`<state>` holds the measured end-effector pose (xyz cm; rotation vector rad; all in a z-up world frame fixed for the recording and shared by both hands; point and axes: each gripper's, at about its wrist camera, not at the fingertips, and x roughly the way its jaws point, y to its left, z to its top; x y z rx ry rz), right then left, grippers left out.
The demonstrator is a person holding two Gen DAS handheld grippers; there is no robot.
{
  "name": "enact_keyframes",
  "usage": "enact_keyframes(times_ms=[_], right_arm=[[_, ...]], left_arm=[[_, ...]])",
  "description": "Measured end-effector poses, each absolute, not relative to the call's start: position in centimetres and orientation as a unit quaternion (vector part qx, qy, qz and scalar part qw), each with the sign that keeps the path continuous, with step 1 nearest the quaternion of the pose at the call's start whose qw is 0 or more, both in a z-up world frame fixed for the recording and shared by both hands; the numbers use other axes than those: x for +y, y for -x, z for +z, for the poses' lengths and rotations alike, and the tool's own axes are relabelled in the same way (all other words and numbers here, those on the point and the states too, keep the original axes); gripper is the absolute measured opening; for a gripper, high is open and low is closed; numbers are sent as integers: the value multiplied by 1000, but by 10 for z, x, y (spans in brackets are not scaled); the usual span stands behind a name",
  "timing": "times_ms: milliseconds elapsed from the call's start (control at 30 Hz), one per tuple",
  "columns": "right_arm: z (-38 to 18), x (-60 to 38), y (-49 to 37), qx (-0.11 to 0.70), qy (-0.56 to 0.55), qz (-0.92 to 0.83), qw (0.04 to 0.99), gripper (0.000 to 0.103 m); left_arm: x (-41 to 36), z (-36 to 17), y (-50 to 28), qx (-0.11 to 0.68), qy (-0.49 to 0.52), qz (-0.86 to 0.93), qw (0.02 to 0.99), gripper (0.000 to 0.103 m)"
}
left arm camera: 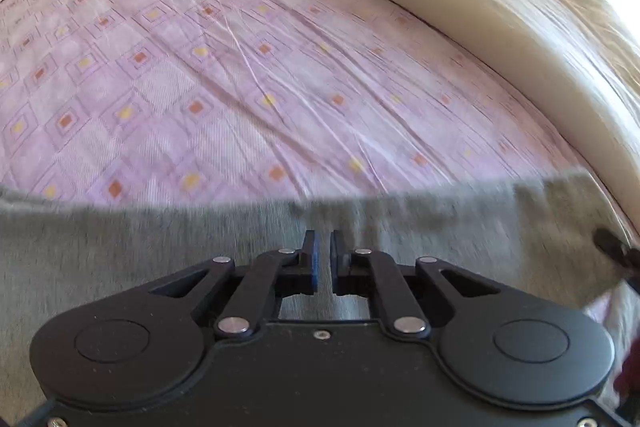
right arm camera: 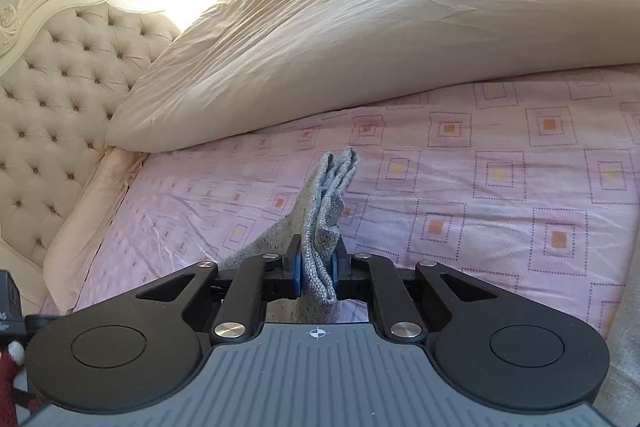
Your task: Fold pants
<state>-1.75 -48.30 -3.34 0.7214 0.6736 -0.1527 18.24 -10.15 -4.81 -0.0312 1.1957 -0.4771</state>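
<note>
The grey knit pants (left arm camera: 140, 247) stretch in a blurred band across the lower left wrist view, over a pink patterned bed sheet (left arm camera: 240, 67). My left gripper (left arm camera: 324, 239) is nearly closed, and grey cloth fills the narrow gap between its blue pads. At the band's right end a dark finger of the other gripper (left arm camera: 612, 247) shows. In the right wrist view my right gripper (right arm camera: 316, 247) is shut on a bunched fold of the pants (right arm camera: 332, 179). That fold sticks up past the fingertips, above the sheet (right arm camera: 480, 187).
A large beige duvet (right arm camera: 360, 27) is heaped along the far side of the bed, seen also as a pale roll (left arm camera: 500, 7). A tufted headboard (right arm camera: 52, 87) stands at the left. A red sleeve (left arm camera: 628, 375) shows at the frame edge.
</note>
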Motion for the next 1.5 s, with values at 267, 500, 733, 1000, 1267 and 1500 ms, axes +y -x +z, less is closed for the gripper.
enact_keyframes(times_ms=[267,500,733,1000,1267,1500], right_arm=[[-18,-473,15,323,-324,-59,887,13],[16,-447,11,317,-296,-51,900,13],[83,-372,-10,291,-247,33,924,13],[118,-235,-53,282,-206,186,918,13],[19,-78,-82,348,-102,252,897,14],[-62,-26,-49,400,-20,259,879,34]], left_arm=[[-91,-73,-111,586,-13,-267,764,13],[-82,-73,-114,584,7,-253,771,14],[7,-55,-126,556,66,-194,806,14],[130,-57,-131,538,140,-116,823,14],[219,-59,-111,528,141,-36,837,14],[243,-58,-95,533,128,-3,836,14]])
